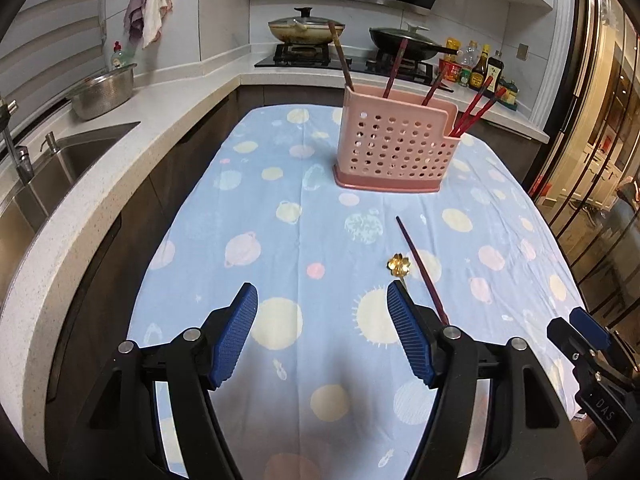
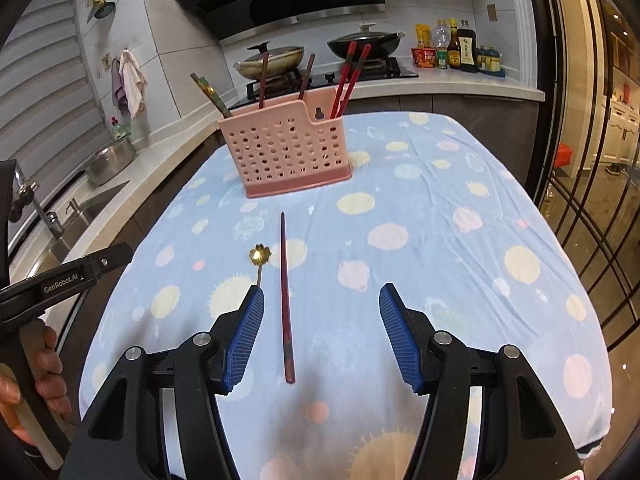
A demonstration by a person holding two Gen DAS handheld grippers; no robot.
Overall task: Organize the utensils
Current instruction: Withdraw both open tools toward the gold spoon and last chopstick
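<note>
My left gripper (image 1: pixel 322 296) tilts down over the tablecloth (image 1: pixel 248 208), jaws open and empty. The spoon (image 2: pixel 260 255) and chopstick (image 2: pixel 285 300) lie between grippers, short of the holder (image 2: pixel 286 152). My right gripper (image 2: pixel 321 294) tilts down, jaws open, straddling the chopstick's near end.

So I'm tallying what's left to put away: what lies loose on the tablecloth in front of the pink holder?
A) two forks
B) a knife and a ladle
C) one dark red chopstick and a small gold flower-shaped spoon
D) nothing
C: a single dark red chopstick lies beside a small gold flower-shaped spoon on the tablecloth, in front of the pink holder.
</note>
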